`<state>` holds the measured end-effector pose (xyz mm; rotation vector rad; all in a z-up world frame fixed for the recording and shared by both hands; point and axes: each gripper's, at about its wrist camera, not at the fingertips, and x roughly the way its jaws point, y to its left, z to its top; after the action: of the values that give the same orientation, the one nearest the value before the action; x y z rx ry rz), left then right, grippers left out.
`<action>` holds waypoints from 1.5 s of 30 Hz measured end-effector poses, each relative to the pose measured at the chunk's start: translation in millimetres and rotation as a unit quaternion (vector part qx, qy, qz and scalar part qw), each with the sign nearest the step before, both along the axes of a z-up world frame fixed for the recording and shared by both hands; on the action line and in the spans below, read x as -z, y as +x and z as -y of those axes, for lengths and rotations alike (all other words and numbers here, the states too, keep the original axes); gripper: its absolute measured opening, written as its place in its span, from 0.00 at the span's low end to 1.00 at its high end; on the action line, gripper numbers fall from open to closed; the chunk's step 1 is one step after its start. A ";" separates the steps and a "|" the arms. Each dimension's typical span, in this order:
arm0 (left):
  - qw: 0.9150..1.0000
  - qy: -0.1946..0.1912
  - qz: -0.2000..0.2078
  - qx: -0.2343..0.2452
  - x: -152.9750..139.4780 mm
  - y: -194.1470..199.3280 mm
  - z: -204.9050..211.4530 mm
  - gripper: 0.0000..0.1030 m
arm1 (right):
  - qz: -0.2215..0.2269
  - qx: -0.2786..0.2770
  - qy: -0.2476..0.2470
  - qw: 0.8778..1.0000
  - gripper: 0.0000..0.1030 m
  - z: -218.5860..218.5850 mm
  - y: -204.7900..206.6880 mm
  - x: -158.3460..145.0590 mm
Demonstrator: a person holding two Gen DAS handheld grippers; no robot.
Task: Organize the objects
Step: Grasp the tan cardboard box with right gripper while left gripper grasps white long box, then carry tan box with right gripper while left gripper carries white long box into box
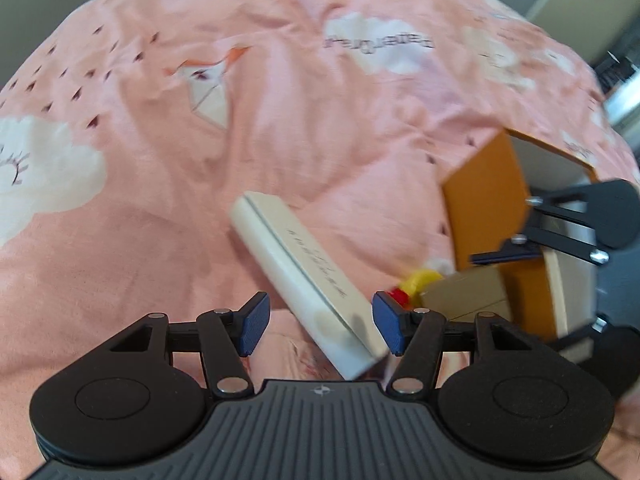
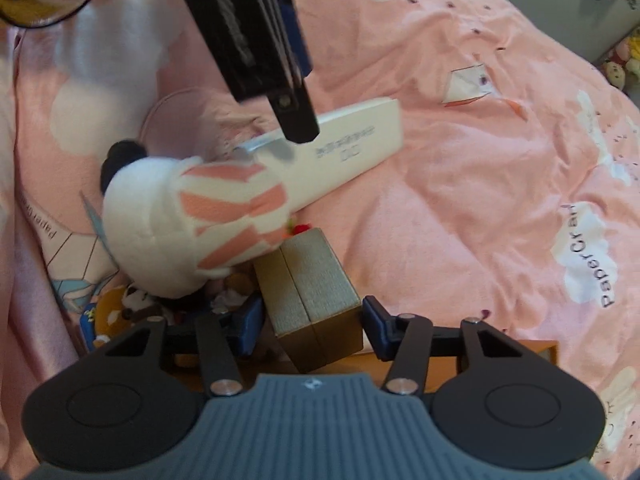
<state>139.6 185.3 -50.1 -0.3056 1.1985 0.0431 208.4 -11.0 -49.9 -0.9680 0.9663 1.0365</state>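
A: Left gripper (image 1: 320, 322) first. Jaws stand wide apart, pointing steeply down at the pink bedspread (image 1: 200, 160). Blue pads (image 1: 252, 326) clear on both sides.

B: Anything between them?

A: One end of the long white box (image 1: 304, 276) lies in the gap, running diagonally up and away to the left. Neither pad presses on it, so it is not gripped. It lies flat on the bedspread.

B: Noted. To its right?

A: A small red and yellow item (image 1: 412, 284), blurred, cannot identify. Just beyond it, the corner of a tan box (image 1: 464, 292), and behind that the orange box (image 1: 488, 200), open, pale inside.

B: Right gripper?

A: Right gripper (image 2: 312, 328) hangs over the orange box, also pointing steeply down. The tan box (image 2: 312, 300) sits between its pads. The left pad (image 2: 250, 326) looks close to or against the box side; the right pad shows a thin gap. Cannot tell whether it is clamped.

B: What surrounds it in that view?

A: Left of the tan box, a white plush toy with pink stripes (image 2: 192, 216), leaning over small printed items in the orange box. The white box lies beyond the toy, and the left gripper hangs over it from above.
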 end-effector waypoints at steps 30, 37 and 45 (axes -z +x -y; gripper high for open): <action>0.996 -0.019 0.072 -0.046 -5.5 9.7 6.9 0.33 | 0.053 0.109 0.069 0.990 0.52 10.1 21.4 -33.5; 0.988 0.050 0.131 0.056 -67.0 1.3 43.6 0.32 | 0.099 0.132 0.102 0.981 0.52 40.6 -3.0 -90.6; 0.940 0.120 0.196 0.253 -123.2 -7.4 140.1 0.32 | 0.137 0.174 0.055 0.974 0.52 103.4 -40.5 -123.3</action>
<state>132.2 45.2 73.1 0.2087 0.8337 -0.3057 167.9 -114.5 73.3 -0.7904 0.8044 0.6364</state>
